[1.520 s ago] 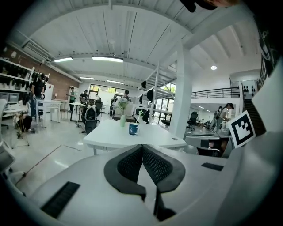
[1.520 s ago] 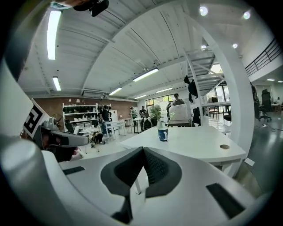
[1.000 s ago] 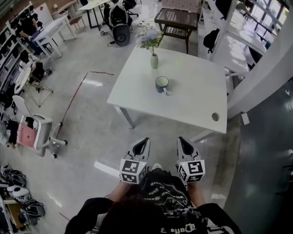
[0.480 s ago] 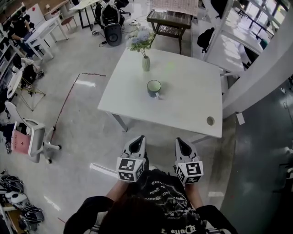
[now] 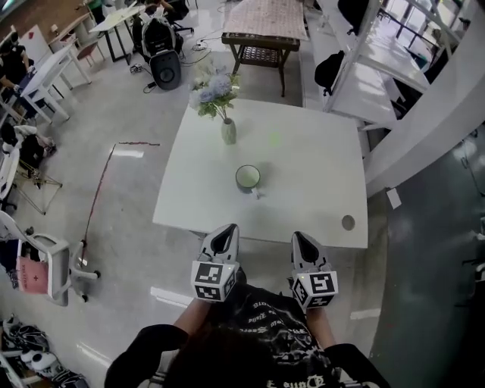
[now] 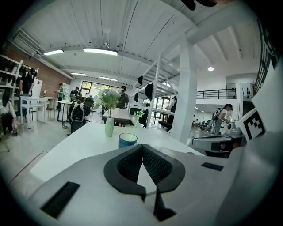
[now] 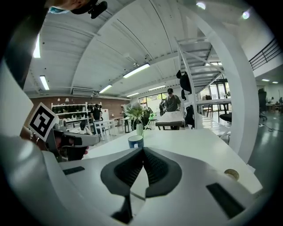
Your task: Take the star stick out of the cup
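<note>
A blue cup stands near the middle of the white table. In the left gripper view, a thin stick with a green star leans up out of the cup. The right gripper view shows the same cup and star. My left gripper and right gripper hover side by side at the table's near edge, well short of the cup. Both point toward it. Both are shut with nothing between the pads.
A white vase of flowers stands behind the cup. A round cable hole sits near the table's front right corner. A white pillar and staircase rise at the right. A wicker table stands beyond, an office chair at the left.
Both grippers and the head have moved forward toward the table; their tips now reach its near edge. The cup and stick have not moved. Both jaws stay shut.
</note>
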{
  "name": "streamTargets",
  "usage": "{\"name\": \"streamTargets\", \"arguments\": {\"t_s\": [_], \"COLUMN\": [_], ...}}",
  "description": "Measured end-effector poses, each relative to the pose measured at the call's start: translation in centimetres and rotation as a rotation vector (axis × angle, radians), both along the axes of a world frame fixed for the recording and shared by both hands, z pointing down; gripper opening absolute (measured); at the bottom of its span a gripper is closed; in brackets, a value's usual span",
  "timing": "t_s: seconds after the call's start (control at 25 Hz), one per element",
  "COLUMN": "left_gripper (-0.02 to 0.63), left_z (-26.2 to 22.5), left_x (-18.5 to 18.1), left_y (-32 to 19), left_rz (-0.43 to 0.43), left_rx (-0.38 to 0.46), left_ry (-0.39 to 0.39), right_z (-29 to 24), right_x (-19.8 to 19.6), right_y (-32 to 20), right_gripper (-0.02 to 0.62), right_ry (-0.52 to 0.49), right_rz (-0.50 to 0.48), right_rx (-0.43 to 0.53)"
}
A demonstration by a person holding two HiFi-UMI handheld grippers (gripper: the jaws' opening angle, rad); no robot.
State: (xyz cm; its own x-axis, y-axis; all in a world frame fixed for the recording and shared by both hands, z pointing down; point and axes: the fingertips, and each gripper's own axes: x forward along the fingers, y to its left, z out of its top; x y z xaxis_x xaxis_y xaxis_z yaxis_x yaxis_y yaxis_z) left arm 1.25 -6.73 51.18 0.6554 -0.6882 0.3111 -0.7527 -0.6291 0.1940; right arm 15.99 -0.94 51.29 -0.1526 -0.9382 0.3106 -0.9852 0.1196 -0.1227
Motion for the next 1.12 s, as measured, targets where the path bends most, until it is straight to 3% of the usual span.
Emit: {"name": "streamTargets", "arguments": {"t_s": [0.16, 0.32, 0.48, 0.8, 1.12], "left_gripper": [0.02, 0.02, 0.02, 0.02, 0.02], "left_z": [-0.1, 0.6, 1.5, 2.9, 2.0], "left_x": [0.8, 0.5, -1.0, -2.2, -3.2], "left_y": [-5.9, -11.1, -15.2, -18.7, -20.3], "left_rz": [0.045, 0.081, 0.091, 0.109, 0.05], "left_rx": [0.004, -0.002, -0.018, -0.038, -0.044], "left_ry": [0.003, -0.007, -0.019, -0.037, -0.034], "right_z": [-0.5, 0.3, 0.9, 1.5, 0.0], "right_x": [0.6, 0.6, 0.0, -0.3, -0.7], "right_y": [-5.6, -10.8, -14.9, -20.3, -24.2], "right_gripper": [0.011, 0.16, 0.206, 0.209, 0.209], "right_ry": [-0.043, -0.068, -0.083, -0.099, -0.102], "right_rz": [0.037, 0.078, 0.098, 0.111, 0.058], "right_rx": [0.031, 0.022, 0.011, 0.012, 0.011]}}
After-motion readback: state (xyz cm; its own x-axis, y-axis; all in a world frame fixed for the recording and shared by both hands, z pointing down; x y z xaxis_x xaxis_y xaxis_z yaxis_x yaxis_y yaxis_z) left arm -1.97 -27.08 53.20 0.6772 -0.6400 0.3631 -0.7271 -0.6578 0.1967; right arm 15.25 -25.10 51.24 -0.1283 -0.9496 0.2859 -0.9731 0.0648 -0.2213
